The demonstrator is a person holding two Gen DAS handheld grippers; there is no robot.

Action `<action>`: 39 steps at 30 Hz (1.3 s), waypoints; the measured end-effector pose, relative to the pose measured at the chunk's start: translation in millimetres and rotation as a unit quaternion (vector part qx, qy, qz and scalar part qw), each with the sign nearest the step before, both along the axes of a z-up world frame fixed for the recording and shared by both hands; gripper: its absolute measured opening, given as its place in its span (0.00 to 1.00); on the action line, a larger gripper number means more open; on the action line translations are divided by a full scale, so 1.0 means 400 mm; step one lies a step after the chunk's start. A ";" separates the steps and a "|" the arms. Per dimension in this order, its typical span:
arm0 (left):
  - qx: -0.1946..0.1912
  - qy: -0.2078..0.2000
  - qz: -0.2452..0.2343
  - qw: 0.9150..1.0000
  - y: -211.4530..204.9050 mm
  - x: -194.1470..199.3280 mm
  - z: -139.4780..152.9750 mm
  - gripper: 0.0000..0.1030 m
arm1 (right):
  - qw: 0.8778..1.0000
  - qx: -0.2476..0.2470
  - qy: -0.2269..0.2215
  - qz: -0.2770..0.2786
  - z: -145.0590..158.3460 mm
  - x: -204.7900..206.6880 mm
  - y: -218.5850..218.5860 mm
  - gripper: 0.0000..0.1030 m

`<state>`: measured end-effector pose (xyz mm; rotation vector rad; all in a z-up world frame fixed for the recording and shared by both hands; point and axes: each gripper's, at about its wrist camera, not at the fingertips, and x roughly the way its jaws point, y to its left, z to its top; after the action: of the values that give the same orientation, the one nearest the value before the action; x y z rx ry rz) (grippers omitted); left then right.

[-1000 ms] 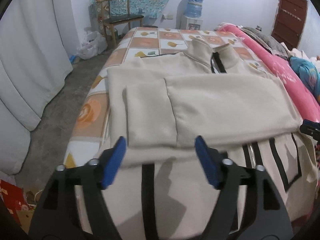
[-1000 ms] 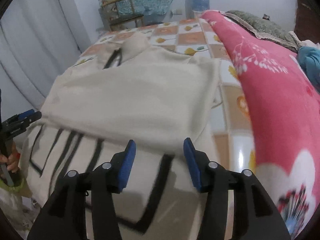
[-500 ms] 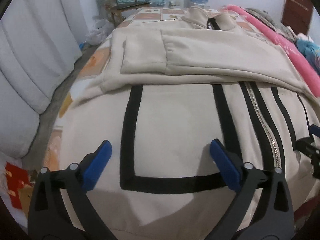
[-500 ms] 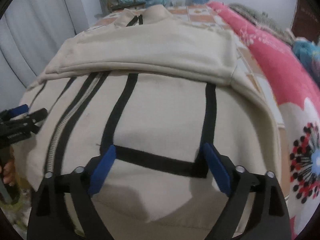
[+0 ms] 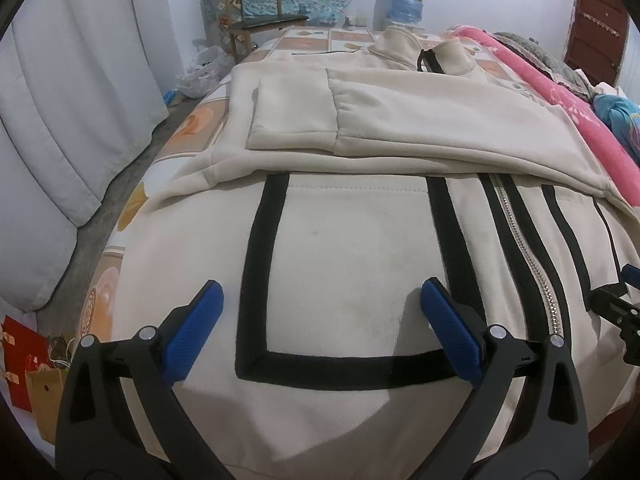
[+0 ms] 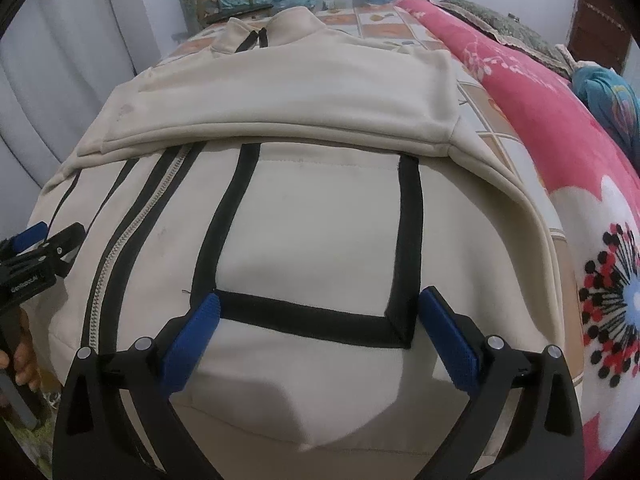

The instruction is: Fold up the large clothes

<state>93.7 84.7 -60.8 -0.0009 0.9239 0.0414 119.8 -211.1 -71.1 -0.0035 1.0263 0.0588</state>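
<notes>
Both grippers have dropped toward the near hem of the cream zip-up jacket with black stripe trim [image 5: 344, 264] since a second ago, when they hung higher over its folded sleeves, and their jaws have swung wide.

Left gripper [image 5: 322, 328]: its blue-padded fingers [image 5: 192, 330] stand spread to the full, nothing pinched, and the black-outlined patch pocket [image 5: 340, 280] lies ahead of and between them. The silver zipper [image 5: 528, 256] runs just outside its right finger. Beyond the fingertips the folded cream sleeves [image 5: 400, 120] lie across the jacket's chest.

Right gripper [image 6: 320, 324]: the jaws are opening the last bit, with no cloth clamped; the other black-outlined pocket [image 6: 316, 248] sits between and just ahead of its blue pads [image 6: 452, 340]. The pink floral blanket [image 6: 560, 168] lies well outside its right finger.

The jacket lies spread on the checked orange-and-white bedsheet [image 5: 188, 132], collar at the far end from both pairs of fingers.
</notes>
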 end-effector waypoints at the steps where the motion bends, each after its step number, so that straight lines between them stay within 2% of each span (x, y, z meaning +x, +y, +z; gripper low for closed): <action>1: 0.000 0.000 0.000 1.000 -0.001 0.001 0.000 0.93 | 1.000 0.000 0.000 -0.003 0.000 -0.001 0.001 0.94; 39: 0.000 0.000 0.002 1.000 -0.002 0.001 -0.001 0.93 | 1.000 -0.003 -0.010 -0.003 -0.003 -0.007 0.001 0.94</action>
<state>94.2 83.9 -61.1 -0.0018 0.9247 0.0447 116.9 -210.5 -72.1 -0.0075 1.0064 0.0502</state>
